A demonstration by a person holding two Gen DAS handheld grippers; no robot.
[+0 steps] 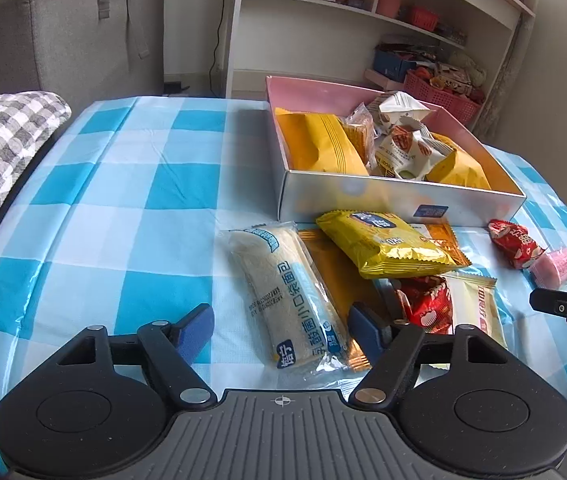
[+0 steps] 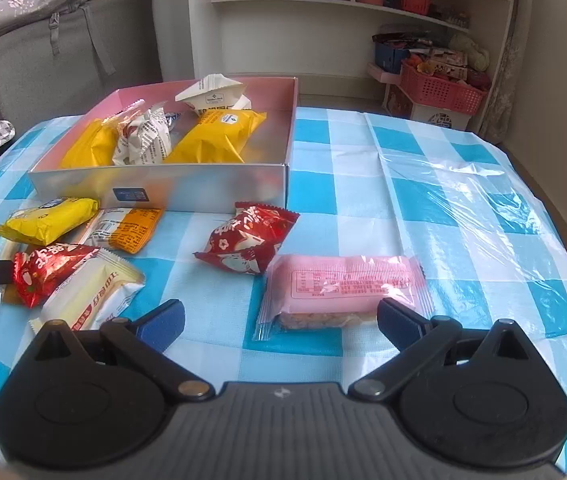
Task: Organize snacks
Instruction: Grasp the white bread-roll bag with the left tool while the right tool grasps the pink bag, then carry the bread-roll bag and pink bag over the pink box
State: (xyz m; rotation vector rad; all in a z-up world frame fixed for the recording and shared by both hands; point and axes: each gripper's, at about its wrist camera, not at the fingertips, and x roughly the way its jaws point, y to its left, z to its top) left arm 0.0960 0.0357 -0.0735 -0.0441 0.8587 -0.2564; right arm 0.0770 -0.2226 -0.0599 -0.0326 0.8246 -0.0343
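Left wrist: bread packet (image 1: 287,300) between wide fingers (image 1: 195,330), untouched; right fingers (image 2: 161,322) wide.

The long white bread packet (image 1: 289,300) lying between the left gripper's jaws carries large blue Chinese print along its length, reading roughly 乳酸菌小口袋面包, with a small barcode block beside it too fine to read. Just beyond the right-hand jaw in that view, the cream wafer packet (image 1: 479,308) shows red characters that cannot be made out, and the red packet (image 1: 429,304) beside it bears white lettering that is also illegible. Between the right gripper's jaws, the pink packet (image 2: 345,286) has a framed panel of tiny red print, unreadable.
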